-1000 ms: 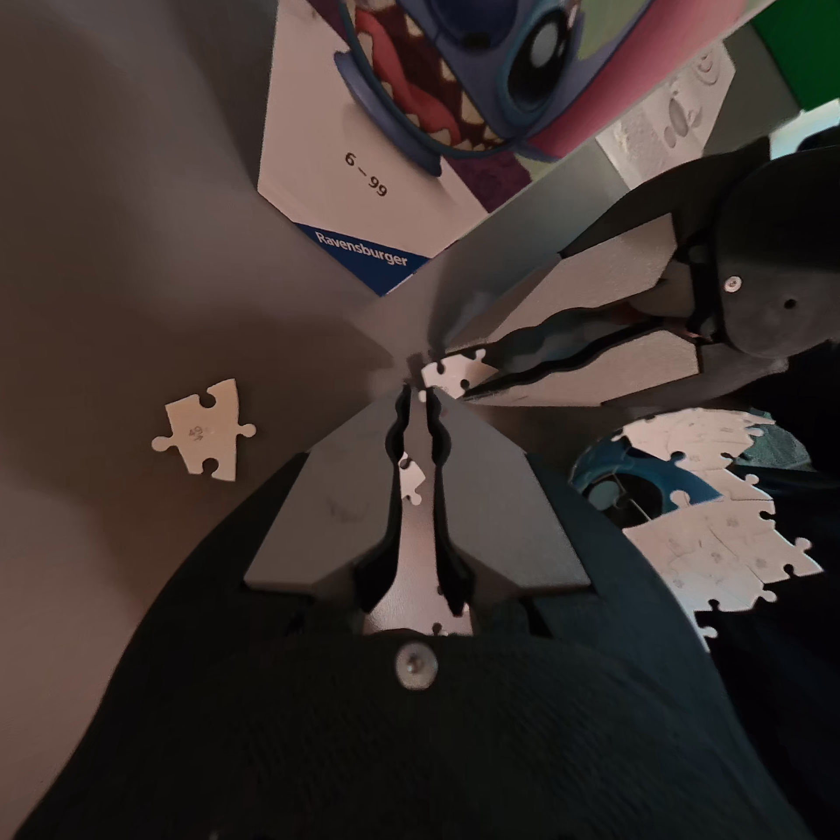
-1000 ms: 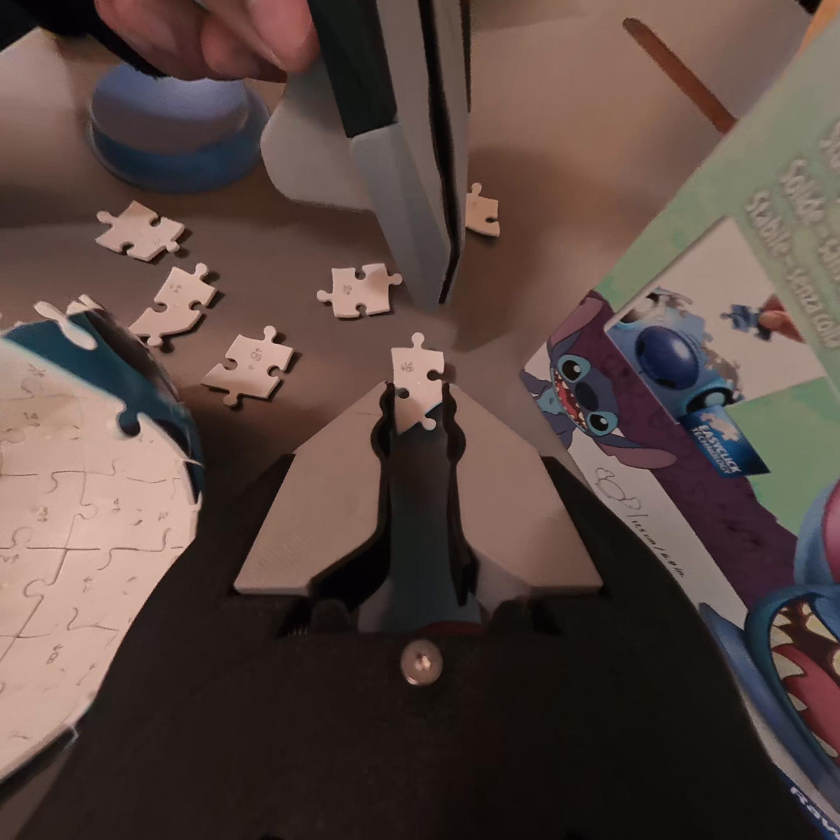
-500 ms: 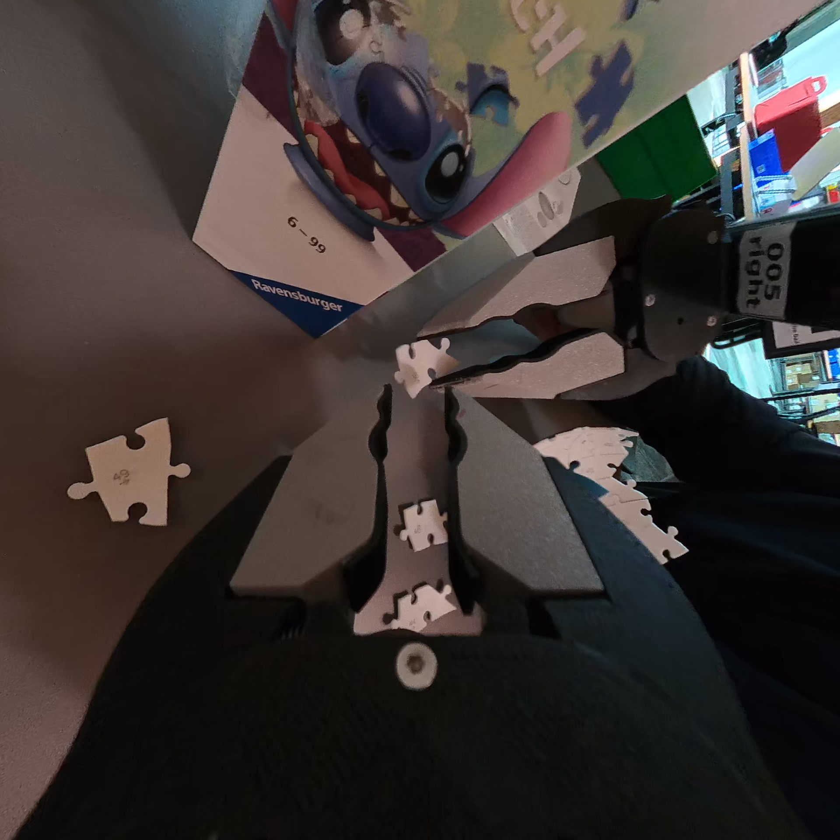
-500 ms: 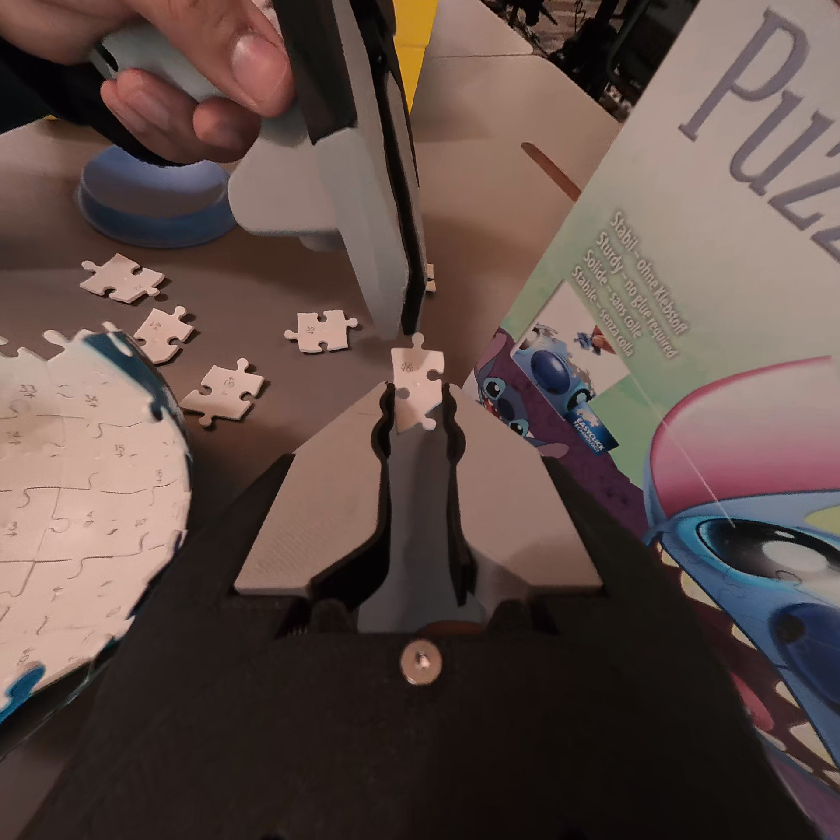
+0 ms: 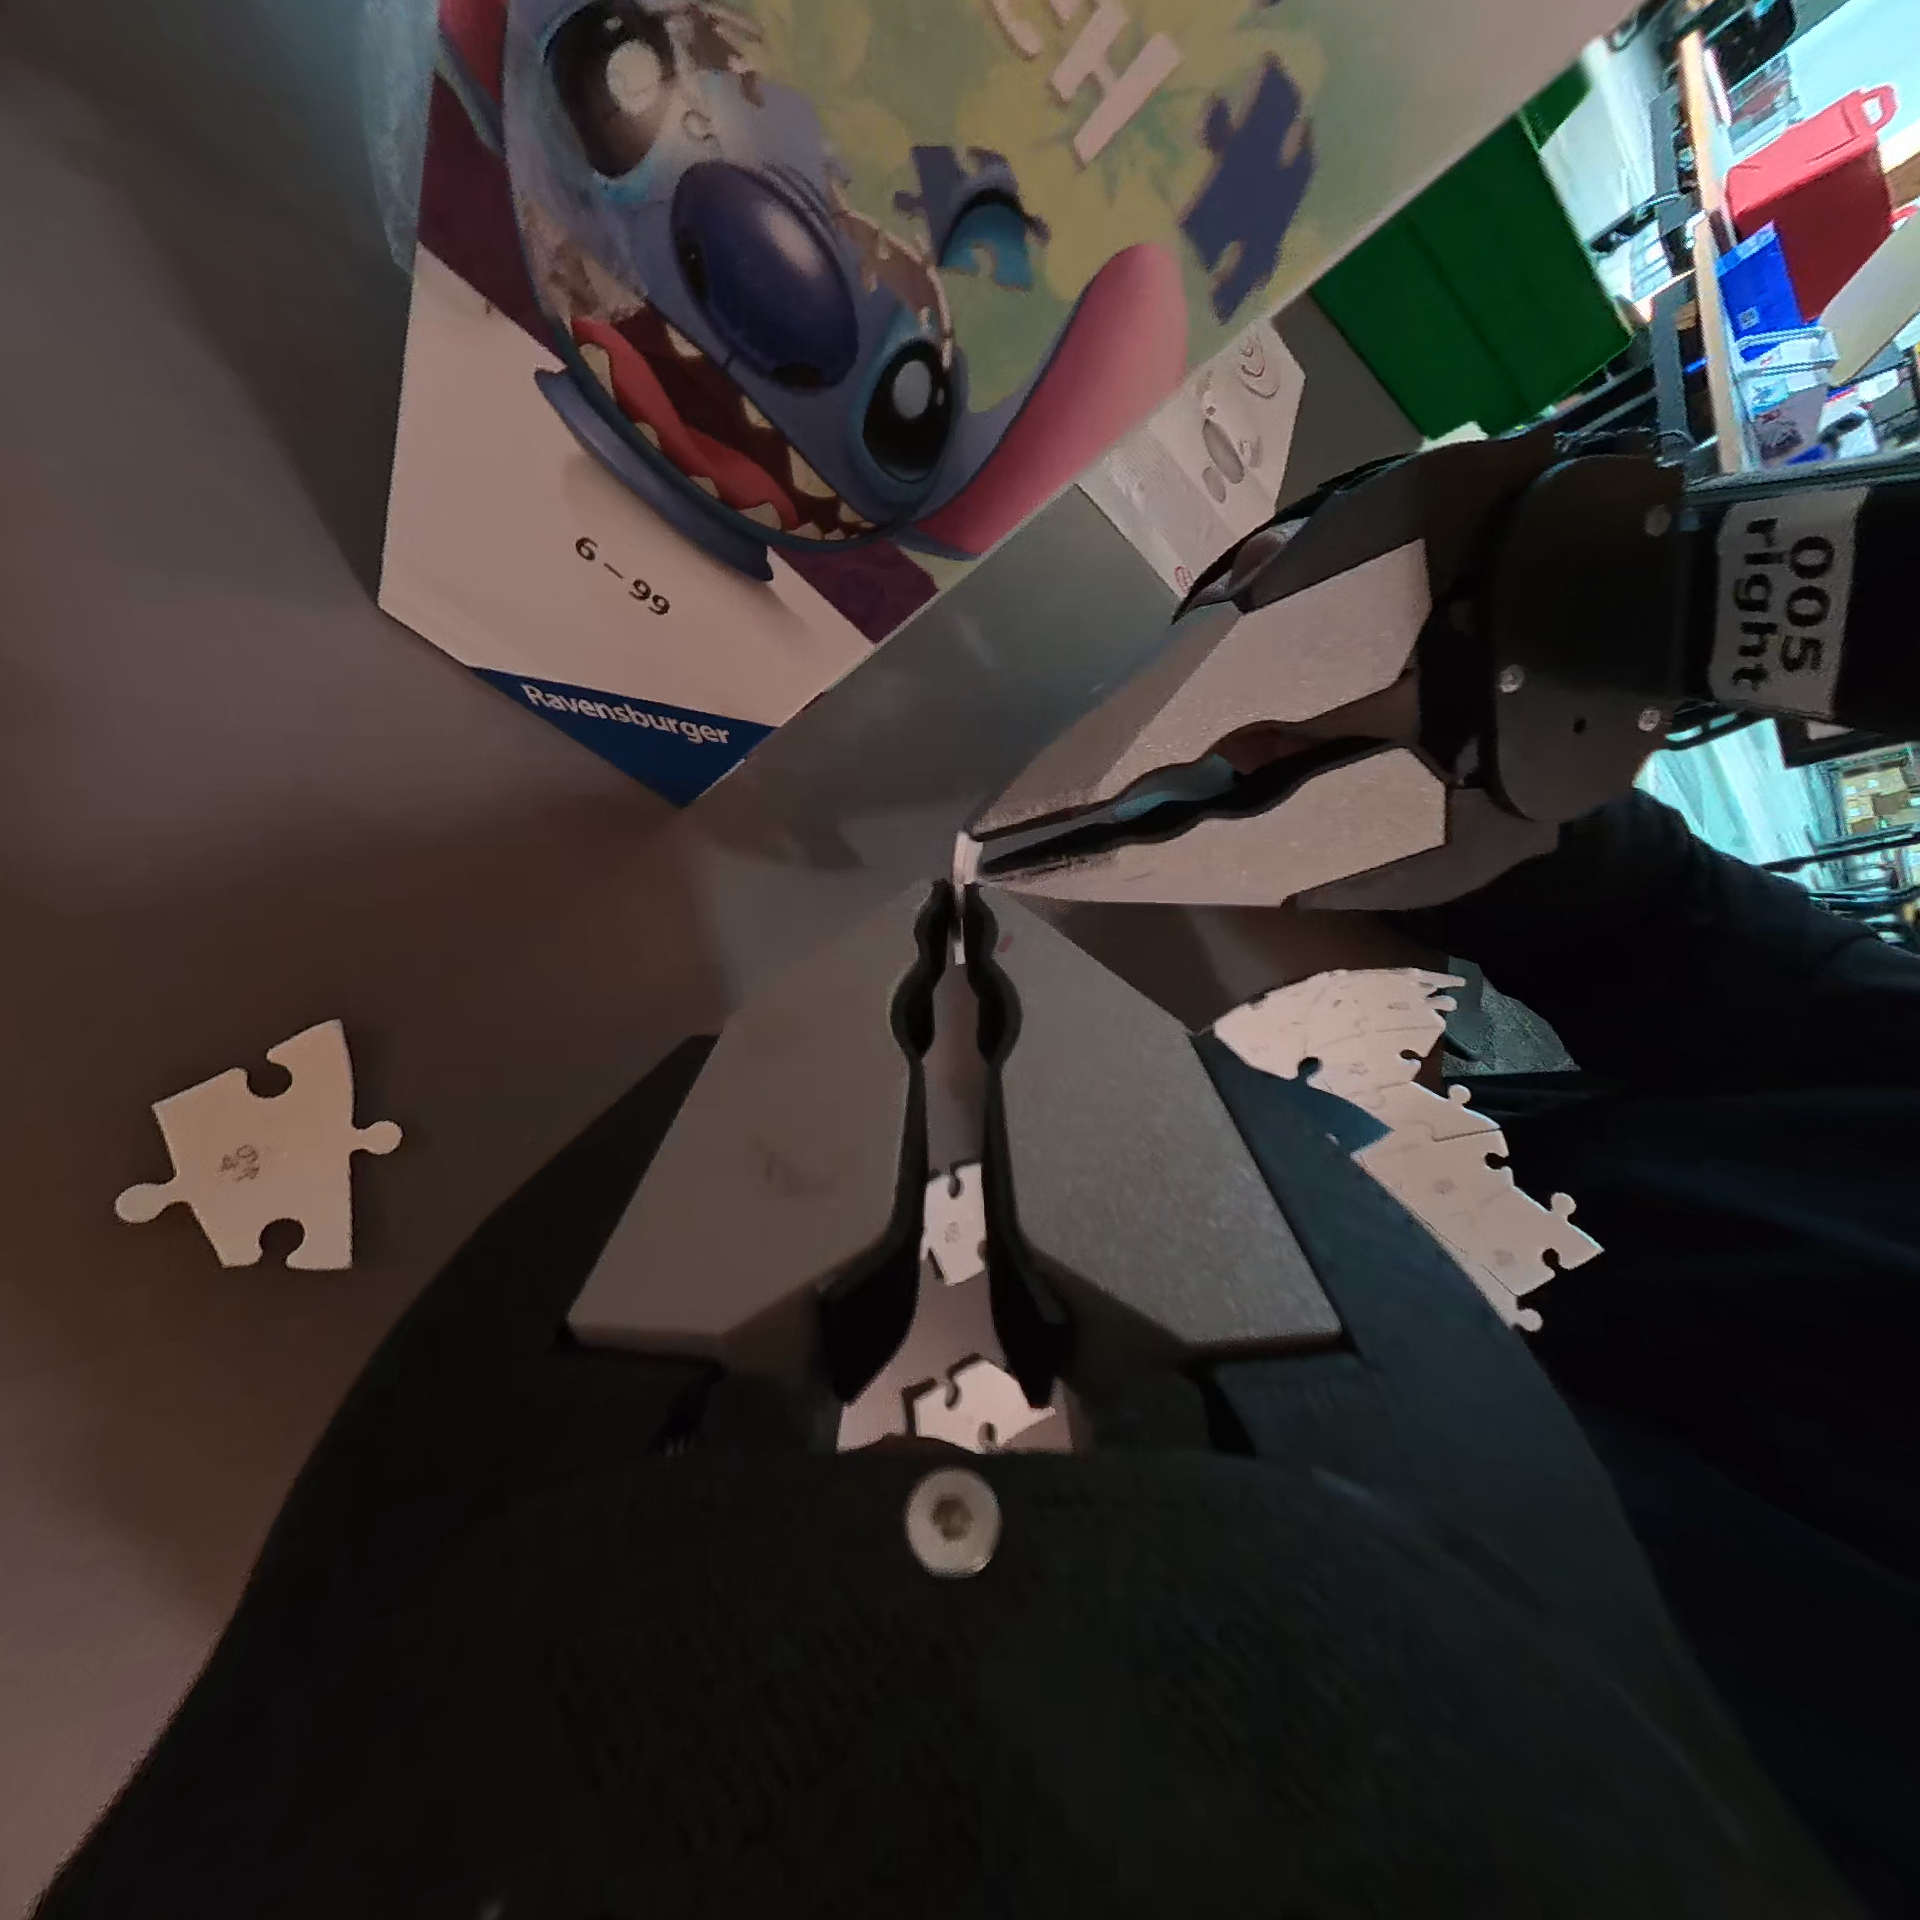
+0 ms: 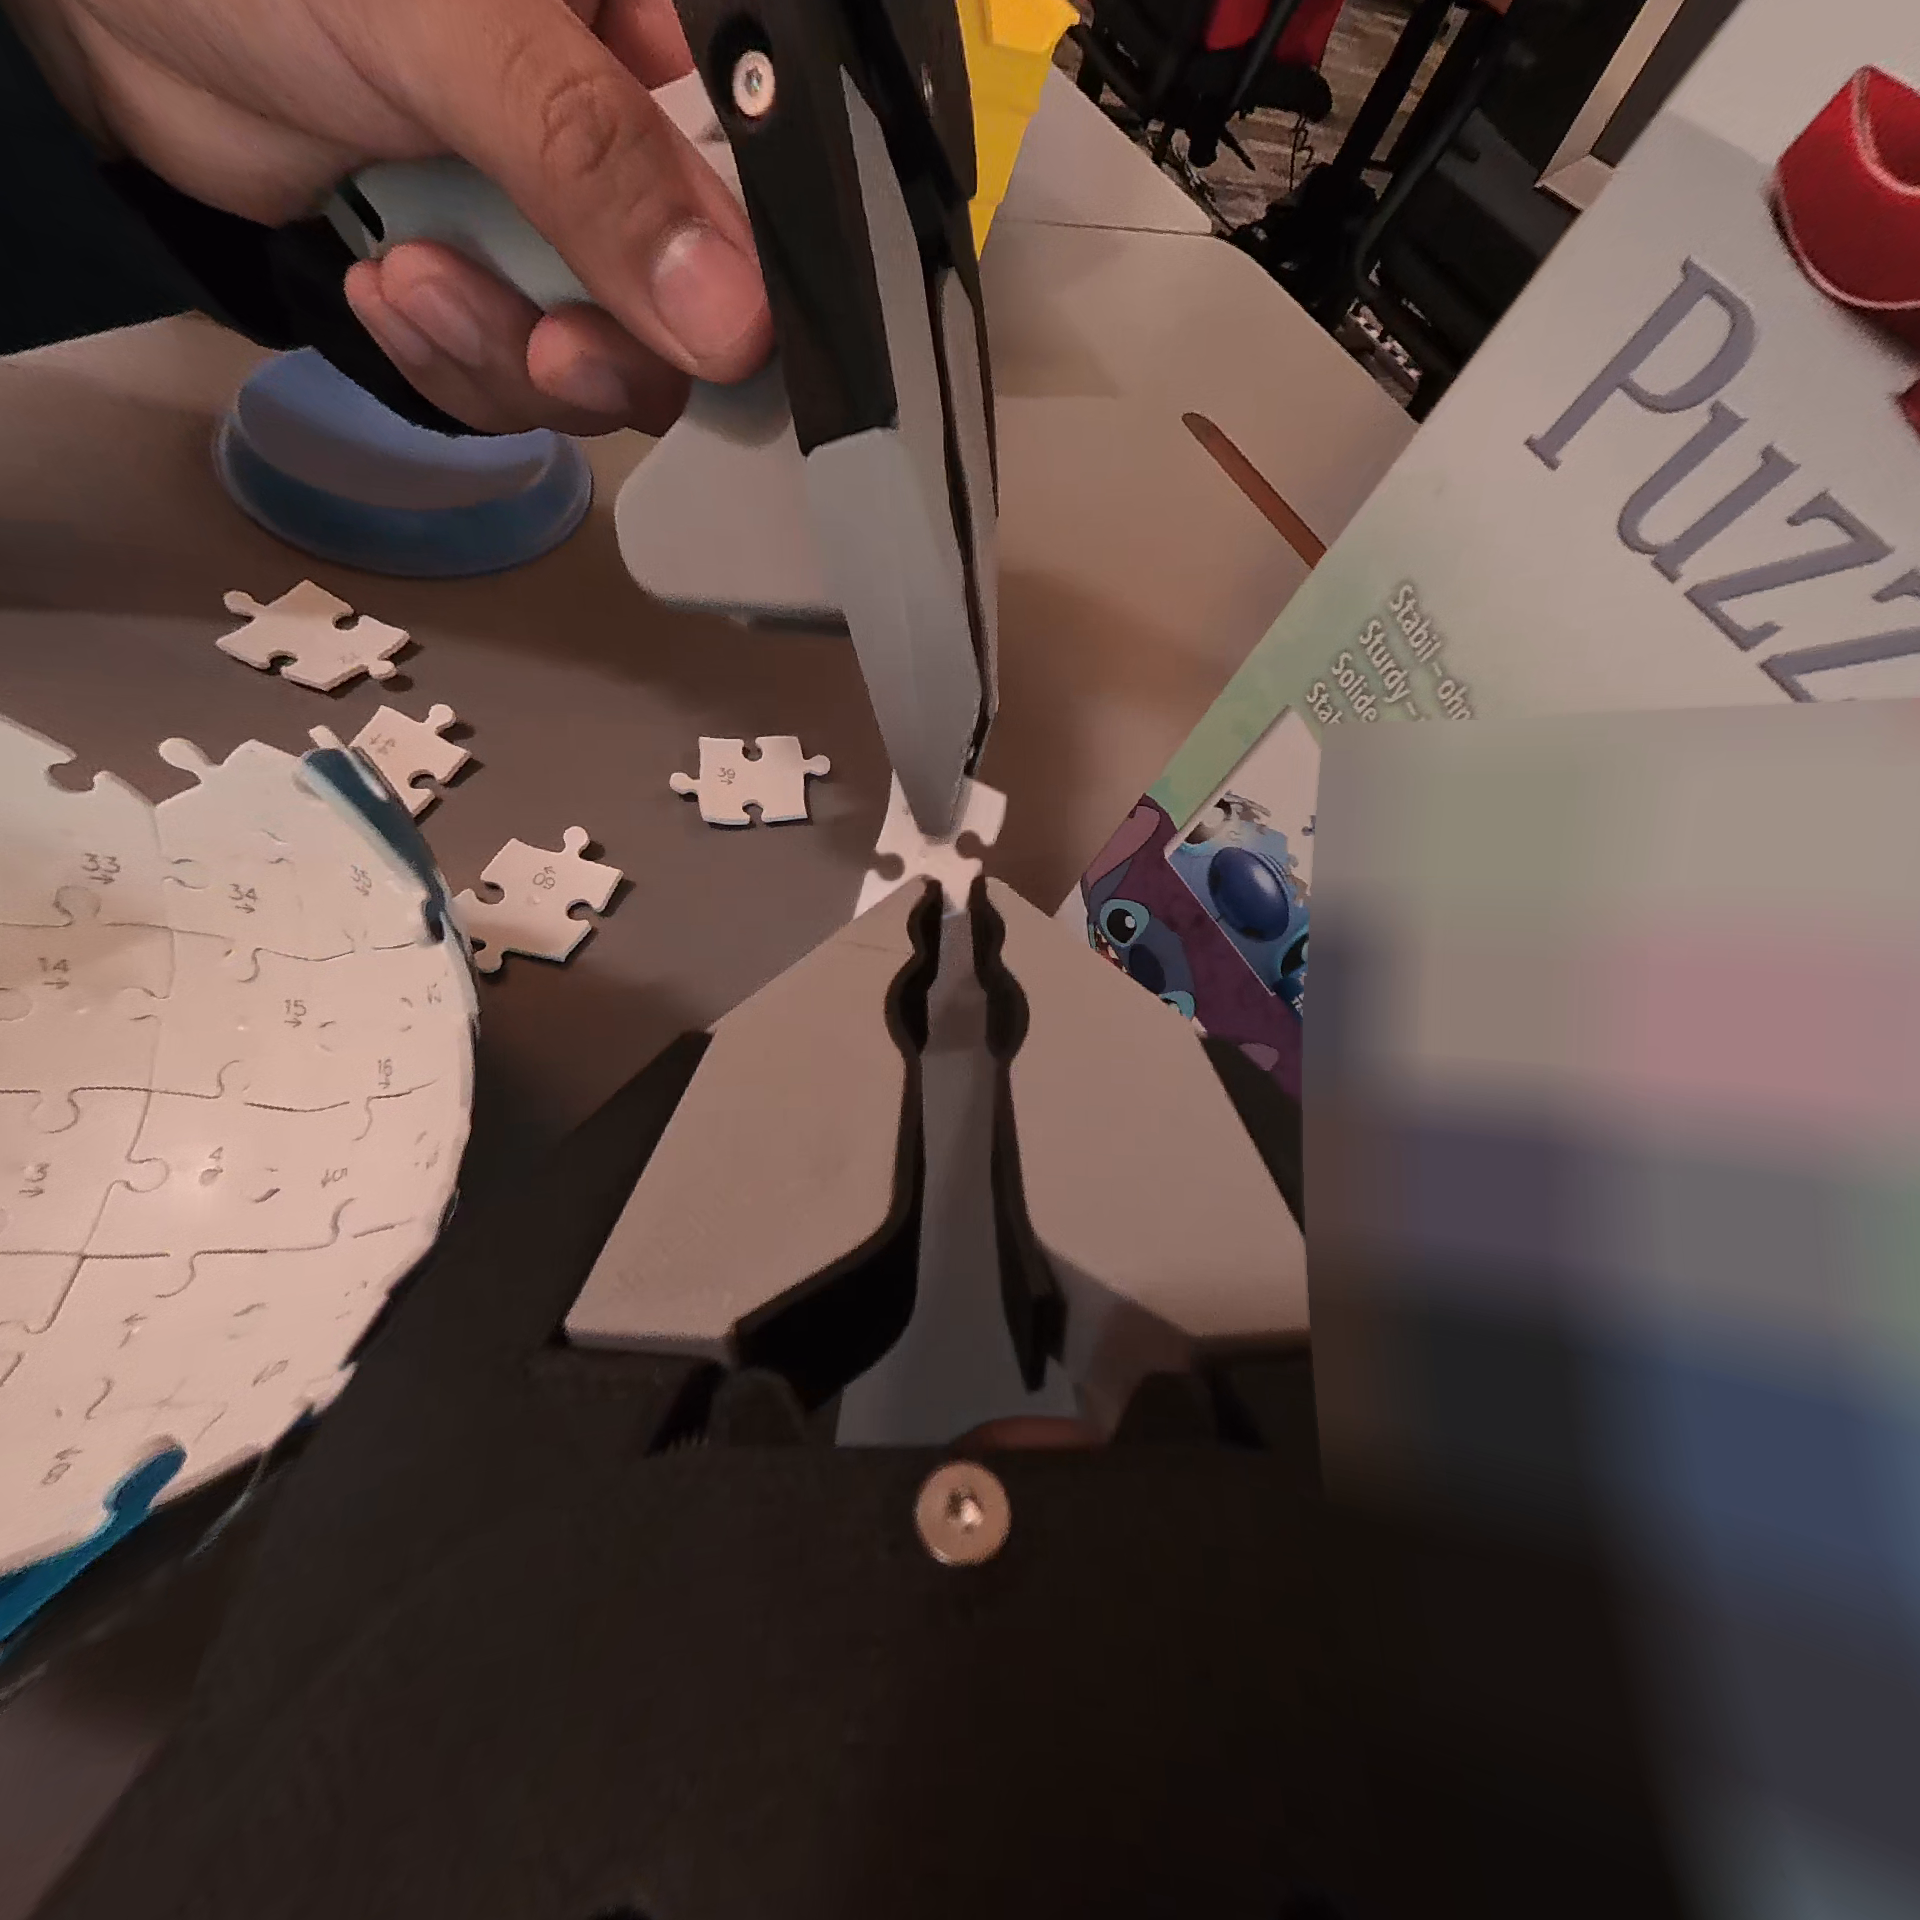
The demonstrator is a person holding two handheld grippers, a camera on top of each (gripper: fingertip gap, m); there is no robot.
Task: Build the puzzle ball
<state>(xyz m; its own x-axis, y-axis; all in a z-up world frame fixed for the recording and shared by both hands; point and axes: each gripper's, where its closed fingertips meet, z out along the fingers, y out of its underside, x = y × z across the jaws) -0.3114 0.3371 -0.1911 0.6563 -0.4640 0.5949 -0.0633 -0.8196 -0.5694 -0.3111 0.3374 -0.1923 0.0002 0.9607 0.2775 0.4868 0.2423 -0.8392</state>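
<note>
A white puzzle piece (image 6: 938,847) hangs above the table between both grippers. My right gripper (image 6: 958,906) is shut on its near edge. My left gripper (image 6: 964,781) comes down from above and is shut on its far edge. In the left wrist view the piece (image 5: 962,937) shows edge-on as a thin white sliver between the tips of my left gripper (image 5: 956,920), with my right gripper (image 5: 977,844) reaching in from the right. The partly built puzzle ball (image 6: 208,1091), white inside with a blue outer face, lies at the left; it also shows in the left wrist view (image 5: 1403,1122).
Several loose white pieces (image 6: 748,779) lie face down on the brown table, and one more lies apart (image 5: 260,1153). A blue round stand (image 6: 395,499) sits at the back left. The puzzle box (image 6: 1558,520) stands close on the right. A hand (image 6: 468,156) holds the left gripper.
My left gripper, open half a second ago, has closed onto the piece held by my right gripper. Both grippers have lifted a little, and the piece has turned.
</note>
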